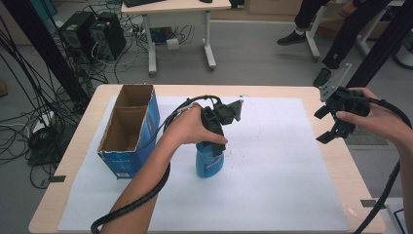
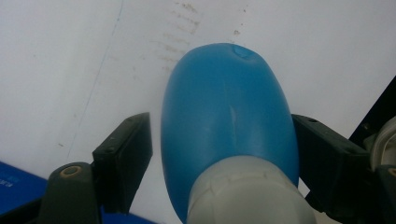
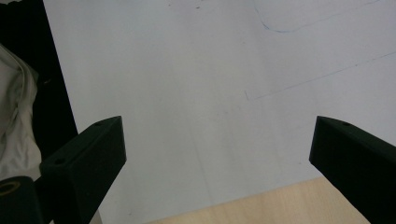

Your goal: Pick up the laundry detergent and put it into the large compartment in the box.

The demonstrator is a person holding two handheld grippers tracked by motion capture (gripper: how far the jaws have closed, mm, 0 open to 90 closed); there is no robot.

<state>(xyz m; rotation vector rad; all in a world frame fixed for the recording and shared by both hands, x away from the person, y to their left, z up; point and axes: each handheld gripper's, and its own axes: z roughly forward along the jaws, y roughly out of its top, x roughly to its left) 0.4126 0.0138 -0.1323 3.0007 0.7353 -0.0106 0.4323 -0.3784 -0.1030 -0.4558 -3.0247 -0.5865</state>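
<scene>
A blue bottle (image 1: 209,165) with a white cap stands upright on the white sheet (image 1: 272,185), near the middle of the table. My left gripper (image 1: 215,149) comes down over its top, held by a hand. In the left gripper view the bottle (image 2: 224,116) sits between the two jaws of that gripper (image 2: 221,114). One pad lies against the bottle's side, and a thin strip of paper shows between the other pad and the bottle. My right gripper (image 1: 324,126) hovers open above the table's right edge. Nothing lies between the jaws of the right gripper (image 3: 217,126).
An open blue cardboard box (image 1: 148,124) stands just left of the bottle, close to my left forearm. The wooden table edge (image 3: 261,205) runs beside the sheet. Behind the table are a desk, computers and cables on the floor, and a seated person's legs at the back right.
</scene>
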